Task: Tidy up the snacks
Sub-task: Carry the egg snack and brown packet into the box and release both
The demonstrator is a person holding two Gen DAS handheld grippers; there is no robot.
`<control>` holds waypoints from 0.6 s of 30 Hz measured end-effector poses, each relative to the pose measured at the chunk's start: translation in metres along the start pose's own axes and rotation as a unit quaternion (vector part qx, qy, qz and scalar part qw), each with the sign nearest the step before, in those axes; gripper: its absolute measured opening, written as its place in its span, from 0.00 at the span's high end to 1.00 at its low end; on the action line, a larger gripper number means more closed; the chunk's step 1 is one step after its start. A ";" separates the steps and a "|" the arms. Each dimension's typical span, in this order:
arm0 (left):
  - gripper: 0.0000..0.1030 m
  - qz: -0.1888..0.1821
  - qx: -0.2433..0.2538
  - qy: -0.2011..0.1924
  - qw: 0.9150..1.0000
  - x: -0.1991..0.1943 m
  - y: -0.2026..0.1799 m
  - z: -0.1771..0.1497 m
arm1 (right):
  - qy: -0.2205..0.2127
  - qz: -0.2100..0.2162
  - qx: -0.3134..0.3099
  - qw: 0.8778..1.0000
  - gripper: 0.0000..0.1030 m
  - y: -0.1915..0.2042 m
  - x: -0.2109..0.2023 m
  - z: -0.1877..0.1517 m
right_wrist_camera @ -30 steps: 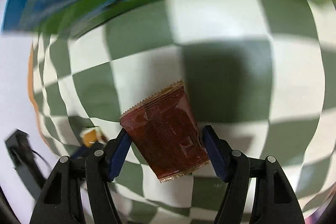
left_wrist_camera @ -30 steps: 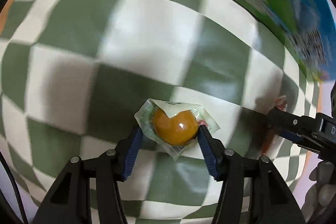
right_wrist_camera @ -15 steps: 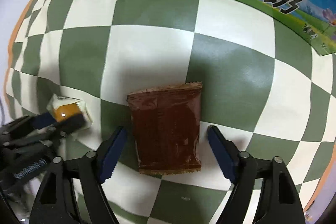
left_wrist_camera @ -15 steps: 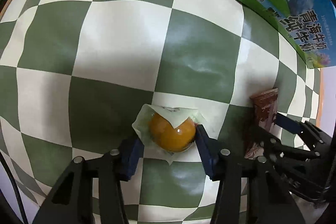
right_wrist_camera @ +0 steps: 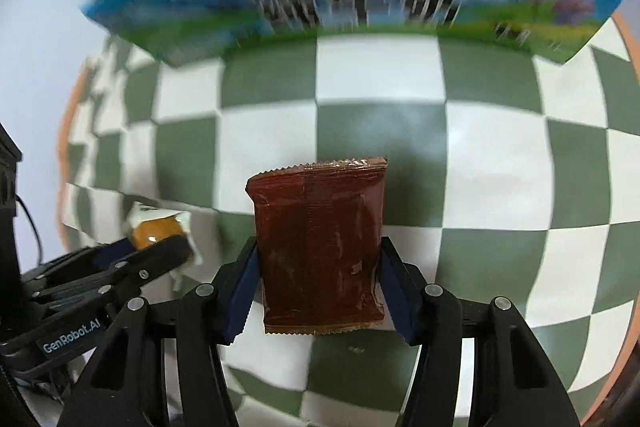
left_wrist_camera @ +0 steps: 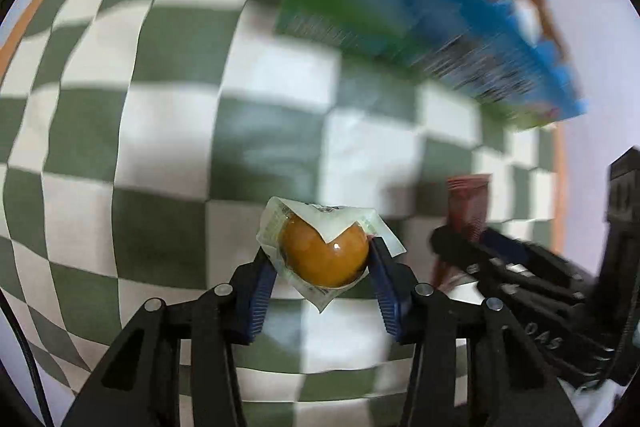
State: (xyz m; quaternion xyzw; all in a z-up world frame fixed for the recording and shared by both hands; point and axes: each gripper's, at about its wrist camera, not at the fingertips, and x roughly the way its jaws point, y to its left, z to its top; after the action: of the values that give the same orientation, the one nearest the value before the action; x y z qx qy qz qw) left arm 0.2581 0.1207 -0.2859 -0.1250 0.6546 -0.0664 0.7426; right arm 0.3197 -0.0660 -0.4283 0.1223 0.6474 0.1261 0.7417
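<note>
L gripper (left_wrist_camera: 322, 267) is clamped on a small snack: an orange ball sealed in a clear-and-white wrapper (left_wrist_camera: 325, 254). The blue finger pads (left_wrist_camera: 260, 291) press its two sides, wrapper corners sticking out past the tips and below them. The ball sits right at the fingertips, held clear of the green-and-white checkered cloth (left_wrist_camera: 168, 131) under it. Ahead of the fingers and off to the R, a blue and green carton (left_wrist_camera: 404, 11) lies on the cloth — too smeared by motion blur to read any print.

R gripper (right_wrist_camera: 318, 267) grips a dark brown foil packet (right_wrist_camera: 320, 247) with crimped top and bottom edges. The pads (right_wrist_camera: 244, 287) bear on the packet's lower side edges, roughly its bottom half between the fingers, the top half standing out beyond the tips. The packet is upright along the finger direction, slightly crumpled where it is squeezed. Cannot tell whether its bottom edge touches the cloth.

From the R wrist view the L gripper shows low on the L side of the fingers, wrapped ball at its tip, near the packet but apart from it. From the L wrist view the R gripper shows to the R of the fingers w/ the brown packet's top edge poking up — blurred there too. The carton runs across the far side, beyond both sets of fingertips, well apart from either snack.
</note>
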 end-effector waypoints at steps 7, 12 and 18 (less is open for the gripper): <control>0.58 -0.059 0.045 -0.081 0.994 -0.078 -0.047 0.058 | -0.085 0.048 0.008 0.995 0.43 0.000 -0.102 0.040; 0.58 -0.030 0.081 -0.098 0.991 -0.091 -0.073 0.131 | -0.130 0.028 0.003 0.991 0.43 -0.001 -0.127 0.111; 0.58 0.054 0.103 -0.061 0.991 -0.038 -0.075 0.205 | -0.121 -0.023 -0.011 0.992 0.43 -0.016 -0.104 0.186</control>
State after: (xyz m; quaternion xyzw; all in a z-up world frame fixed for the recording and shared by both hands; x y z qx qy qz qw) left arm 0.4601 0.0792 -0.2062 -0.0161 0.6034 -0.0859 0.7927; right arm 0.4907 -0.1201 -0.3131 0.1137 0.5538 0.0998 0.8188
